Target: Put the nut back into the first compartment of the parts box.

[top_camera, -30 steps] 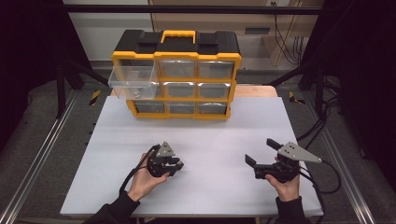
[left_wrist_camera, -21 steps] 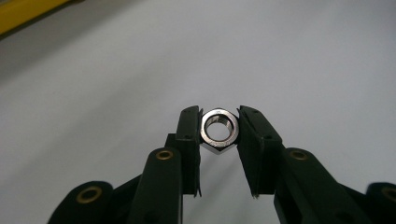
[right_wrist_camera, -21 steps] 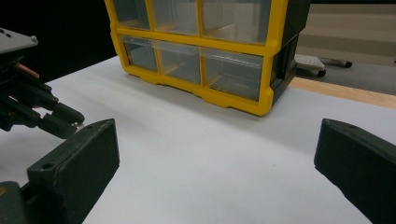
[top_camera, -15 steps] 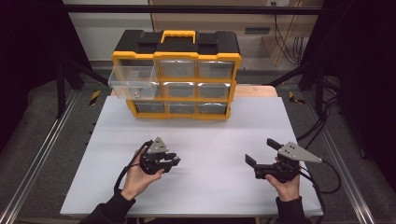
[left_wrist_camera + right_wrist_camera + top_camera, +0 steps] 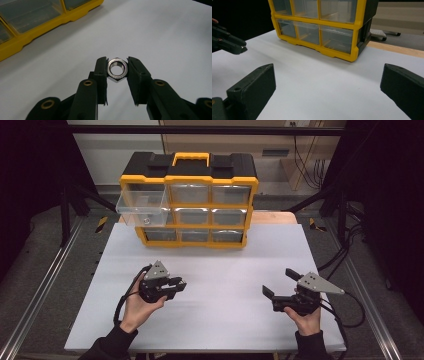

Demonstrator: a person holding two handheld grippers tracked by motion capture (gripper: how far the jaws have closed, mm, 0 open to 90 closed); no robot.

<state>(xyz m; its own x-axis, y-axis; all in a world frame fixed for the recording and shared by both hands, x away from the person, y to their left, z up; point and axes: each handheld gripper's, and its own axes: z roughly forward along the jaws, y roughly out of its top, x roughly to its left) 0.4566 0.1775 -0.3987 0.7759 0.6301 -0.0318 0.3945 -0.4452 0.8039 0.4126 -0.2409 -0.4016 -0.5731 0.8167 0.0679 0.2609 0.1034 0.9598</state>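
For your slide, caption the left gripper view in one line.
Left gripper pinches a steel hex nut above the white table.

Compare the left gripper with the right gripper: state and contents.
The left gripper has its jaws closed on a metal hex nut; the right gripper has its jaws wide apart with nothing between them. In the high view the left gripper sits nearer the yellow drawer organizer. Both have black jaws and are hand-held above the white table.

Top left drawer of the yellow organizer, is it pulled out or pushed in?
Pulled out: the top left drawer juts forward of the organizer front.
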